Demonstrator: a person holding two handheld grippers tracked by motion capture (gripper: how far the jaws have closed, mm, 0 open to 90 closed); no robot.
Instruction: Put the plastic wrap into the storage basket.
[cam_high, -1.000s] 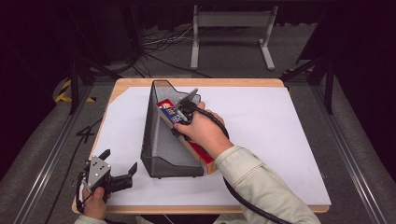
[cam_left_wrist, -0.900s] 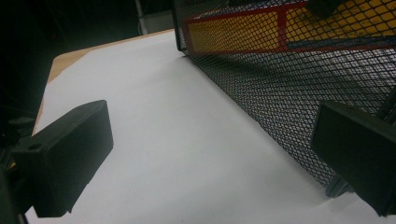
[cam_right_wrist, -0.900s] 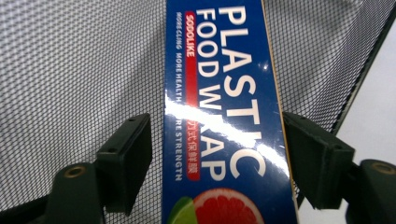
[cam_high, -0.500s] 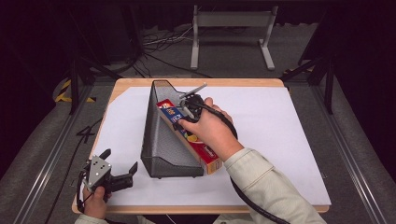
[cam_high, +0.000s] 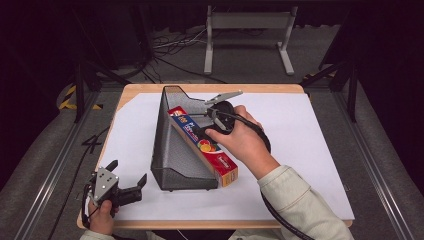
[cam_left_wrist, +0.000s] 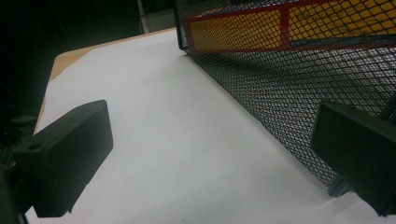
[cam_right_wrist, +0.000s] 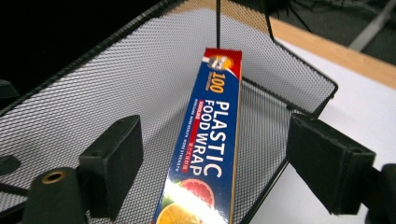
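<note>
Box of plastic wrap now lies in the mesh rack, right gripper jaws just opened & off it, left gripper idle, jaws apart w/ nothing between; next, prob. back the right one clear.

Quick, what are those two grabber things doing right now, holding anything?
Left gripper: open, holding nothing, beside the mesh holder.
Right gripper: open, fingers just spread, clear of the plastic wrap box lying in the holder.
</note>
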